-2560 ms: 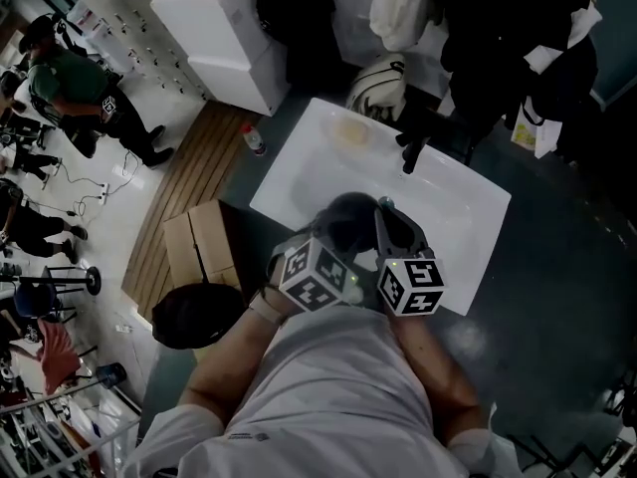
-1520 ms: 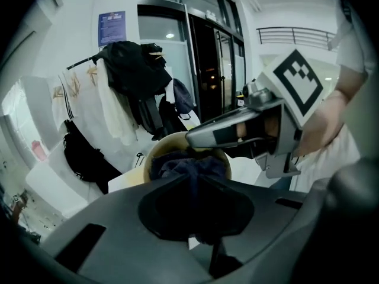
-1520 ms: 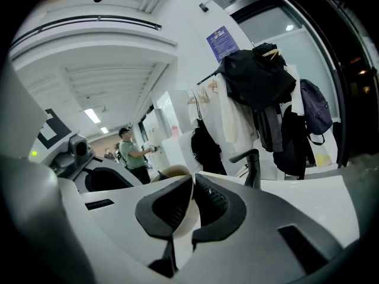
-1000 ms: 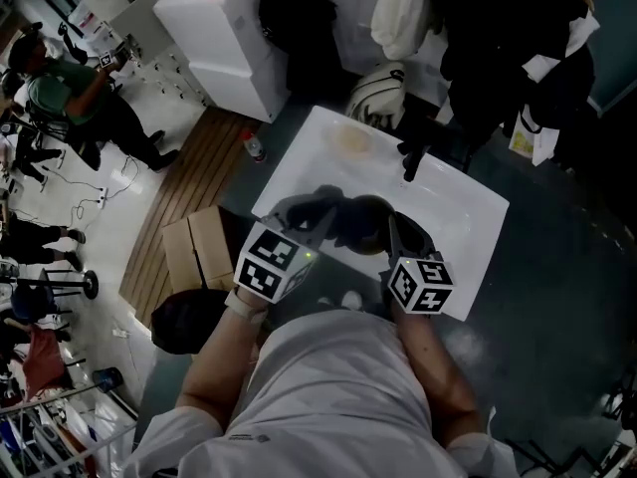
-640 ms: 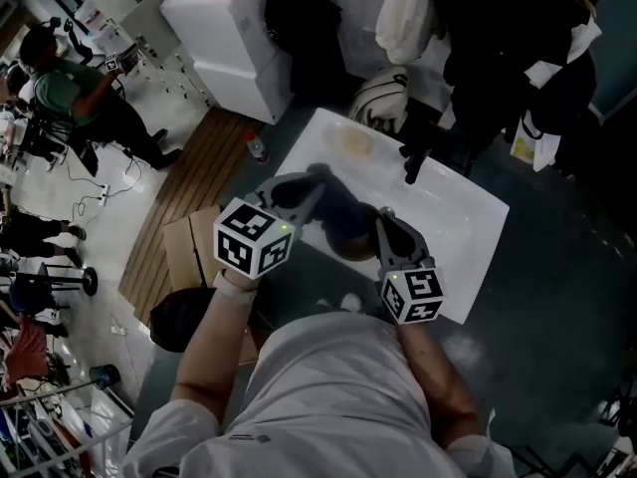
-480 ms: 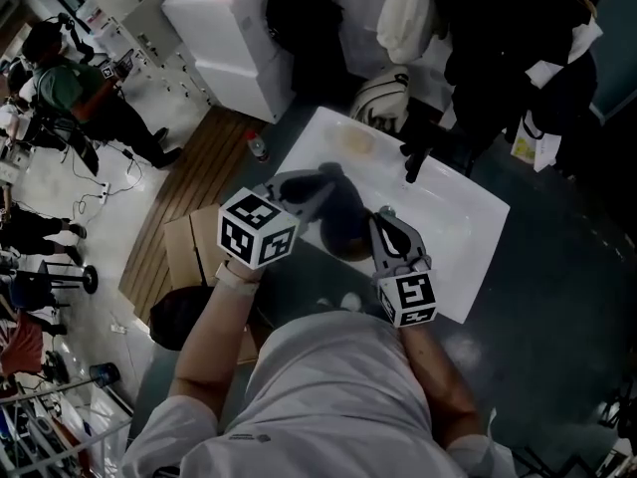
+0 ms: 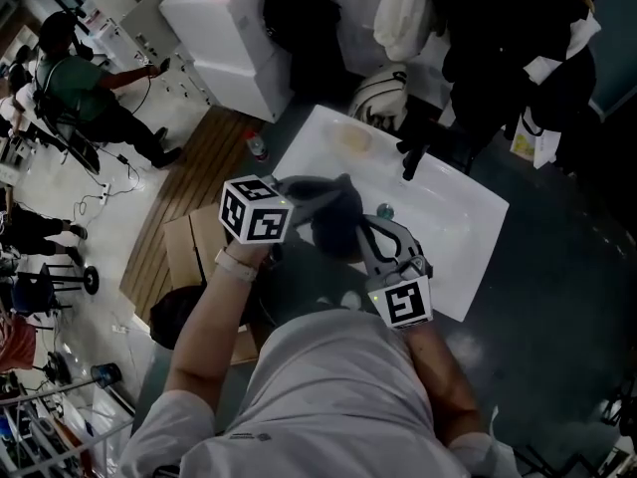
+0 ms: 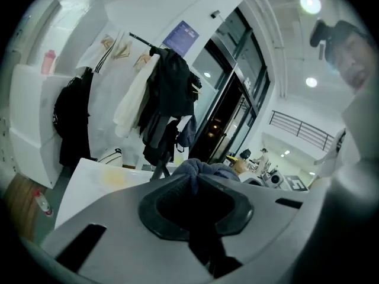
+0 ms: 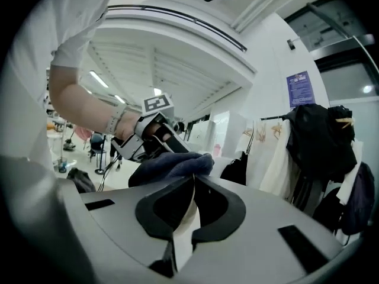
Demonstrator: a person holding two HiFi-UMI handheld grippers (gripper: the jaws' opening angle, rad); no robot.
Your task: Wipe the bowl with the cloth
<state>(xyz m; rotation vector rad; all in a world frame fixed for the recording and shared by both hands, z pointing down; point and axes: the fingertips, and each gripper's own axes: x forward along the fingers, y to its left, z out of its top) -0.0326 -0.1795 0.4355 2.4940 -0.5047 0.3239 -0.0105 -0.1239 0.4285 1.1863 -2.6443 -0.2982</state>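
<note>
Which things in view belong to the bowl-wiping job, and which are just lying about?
In use: dark blue-grey cloth pinched in the left gripper; pale bowl gripped by its rim in the right gripper.
Lying about: small red-capped bottle; brown cardboard box; black tap on white sink.

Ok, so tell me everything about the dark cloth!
The dark blue cloth looks soft and fuzzy, like a towel. It is scrunched into a lump, not flat. The left gripper is shut on a fold of it, holding it above the white sink. Its far end lies at the tips of the right gripper, which pinches a thin pale bowl rim.
</note>
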